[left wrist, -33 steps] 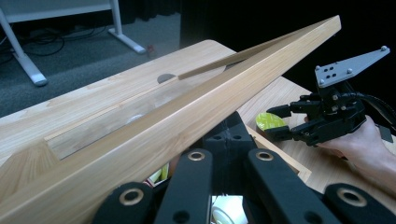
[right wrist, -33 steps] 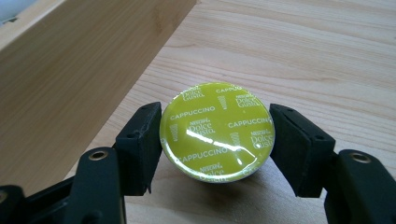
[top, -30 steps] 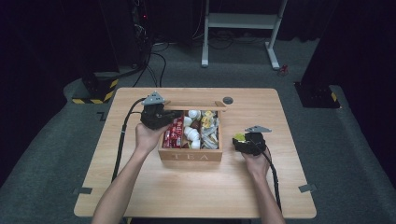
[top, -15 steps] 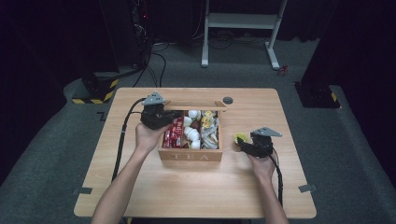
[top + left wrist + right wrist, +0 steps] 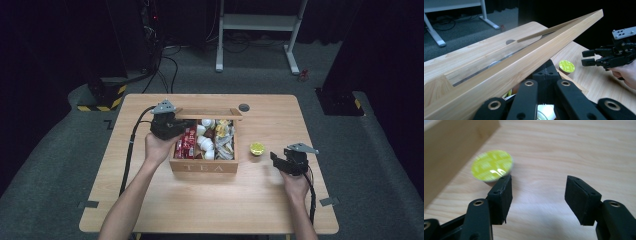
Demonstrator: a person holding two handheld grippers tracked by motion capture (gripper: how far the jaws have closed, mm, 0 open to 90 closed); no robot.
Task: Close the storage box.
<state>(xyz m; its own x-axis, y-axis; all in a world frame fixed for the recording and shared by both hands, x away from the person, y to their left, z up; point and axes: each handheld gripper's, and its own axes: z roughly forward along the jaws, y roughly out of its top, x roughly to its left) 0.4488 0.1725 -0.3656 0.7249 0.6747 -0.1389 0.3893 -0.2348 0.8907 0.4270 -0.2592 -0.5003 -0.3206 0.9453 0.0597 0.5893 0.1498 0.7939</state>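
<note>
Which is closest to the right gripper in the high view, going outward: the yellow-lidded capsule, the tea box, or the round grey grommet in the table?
From the right gripper:
1. Yellow-lidded capsule, just left of it on the table.
2. Tea box, farther left, mid-table.
3. Grey grommet, toward the table's far edge.

The left gripper holds the tea box lid up — the yellow-topped cup sits between box and right gripper.
</note>
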